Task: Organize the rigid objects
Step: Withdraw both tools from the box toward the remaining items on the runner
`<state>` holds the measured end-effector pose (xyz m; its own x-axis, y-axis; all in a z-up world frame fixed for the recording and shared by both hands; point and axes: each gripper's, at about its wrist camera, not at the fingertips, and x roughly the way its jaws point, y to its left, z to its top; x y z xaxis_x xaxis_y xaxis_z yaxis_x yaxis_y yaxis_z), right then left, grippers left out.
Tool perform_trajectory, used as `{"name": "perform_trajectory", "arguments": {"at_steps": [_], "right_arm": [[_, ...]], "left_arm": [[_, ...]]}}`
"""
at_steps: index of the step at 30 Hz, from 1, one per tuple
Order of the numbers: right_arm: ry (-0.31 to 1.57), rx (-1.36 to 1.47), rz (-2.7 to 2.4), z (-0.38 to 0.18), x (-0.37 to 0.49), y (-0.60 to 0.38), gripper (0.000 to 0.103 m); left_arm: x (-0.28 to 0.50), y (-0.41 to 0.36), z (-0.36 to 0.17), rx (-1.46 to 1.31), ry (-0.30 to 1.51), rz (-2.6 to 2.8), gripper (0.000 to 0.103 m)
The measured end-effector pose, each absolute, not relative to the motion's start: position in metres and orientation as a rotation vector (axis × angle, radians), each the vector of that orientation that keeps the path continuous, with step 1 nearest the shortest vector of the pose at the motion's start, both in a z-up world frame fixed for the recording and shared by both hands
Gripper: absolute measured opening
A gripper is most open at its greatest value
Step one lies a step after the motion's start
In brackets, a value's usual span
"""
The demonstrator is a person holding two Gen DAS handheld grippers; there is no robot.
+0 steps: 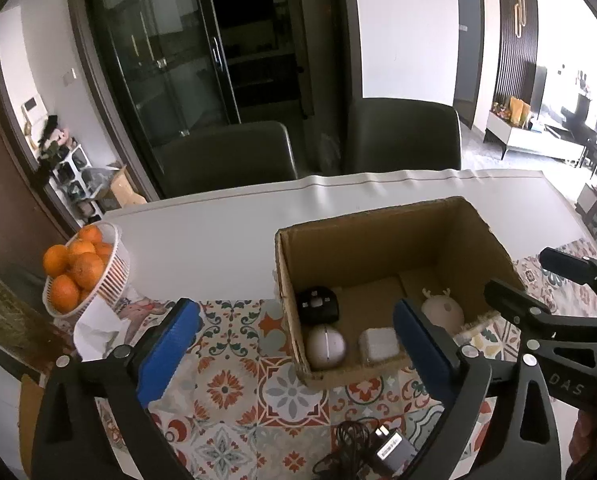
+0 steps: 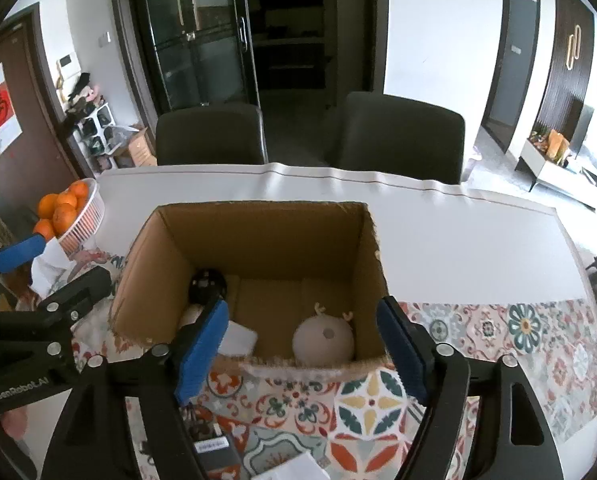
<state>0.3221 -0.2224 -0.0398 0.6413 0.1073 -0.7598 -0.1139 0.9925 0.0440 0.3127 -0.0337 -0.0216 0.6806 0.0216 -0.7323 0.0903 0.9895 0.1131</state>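
An open cardboard box [image 1: 382, 236] [image 2: 258, 236] stands on the patterned table mat. Inside lie a black round device [image 1: 317, 305] [image 2: 207, 285], a white round gadget [image 1: 326, 346], a white square block [image 1: 378, 344] [image 2: 238, 338] and a beige antlered ball [image 1: 442, 312] [image 2: 323, 340]. My left gripper [image 1: 294, 344] is open and empty in front of the box. My right gripper [image 2: 302, 352] is open and empty at the box's near wall. A black power adapter [image 1: 390, 448] [image 2: 214, 452] with its cable lies on the mat near me.
A white basket of oranges [image 1: 98, 276] [image 2: 78, 216] sits at the left with a white tissue [image 1: 94, 332] beside it. Two dark chairs [image 1: 226, 156] [image 2: 402, 136] stand behind the table. A white object [image 2: 294, 468] lies at the near edge.
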Motion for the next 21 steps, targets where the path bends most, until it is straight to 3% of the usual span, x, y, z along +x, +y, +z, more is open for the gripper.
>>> {"name": "perform_trajectory", "arguments": {"at_steps": [21], "right_arm": [[0.829,-0.017,0.133,-0.038,0.240,-0.233,0.083]], "left_arm": [[0.234,-0.039,-0.024,0.138,0.806,-0.039,0.102]]}}
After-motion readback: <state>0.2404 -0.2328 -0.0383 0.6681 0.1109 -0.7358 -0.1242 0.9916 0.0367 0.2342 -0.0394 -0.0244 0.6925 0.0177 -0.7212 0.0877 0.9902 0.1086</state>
